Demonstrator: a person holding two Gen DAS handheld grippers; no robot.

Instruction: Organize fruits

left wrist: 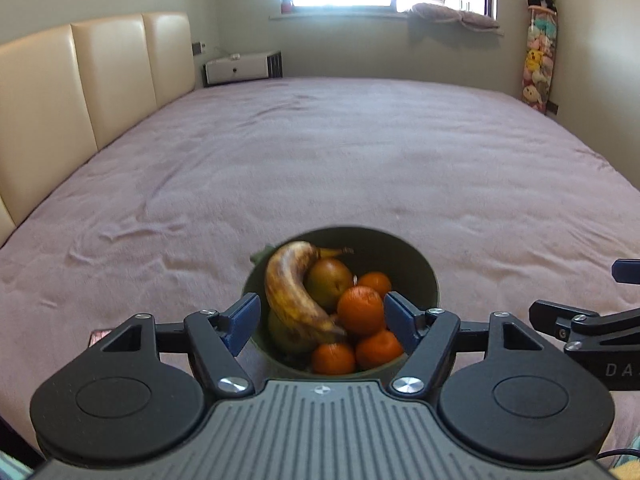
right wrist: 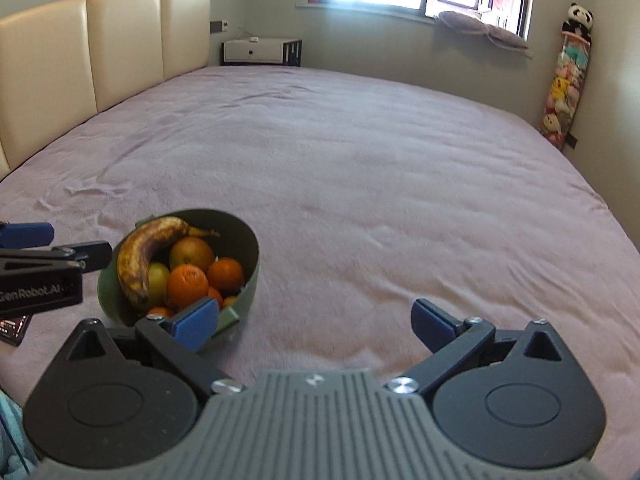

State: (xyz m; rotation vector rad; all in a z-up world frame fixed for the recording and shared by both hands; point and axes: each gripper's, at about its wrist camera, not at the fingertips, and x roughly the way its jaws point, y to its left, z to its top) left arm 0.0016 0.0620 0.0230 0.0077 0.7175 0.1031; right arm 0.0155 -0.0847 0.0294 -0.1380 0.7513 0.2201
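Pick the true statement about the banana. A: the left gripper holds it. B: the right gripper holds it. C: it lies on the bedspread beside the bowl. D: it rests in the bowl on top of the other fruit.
D: the banana curves across the pears and oranges inside the bowl, while the left gripper and right gripper are both open and hold nothing.
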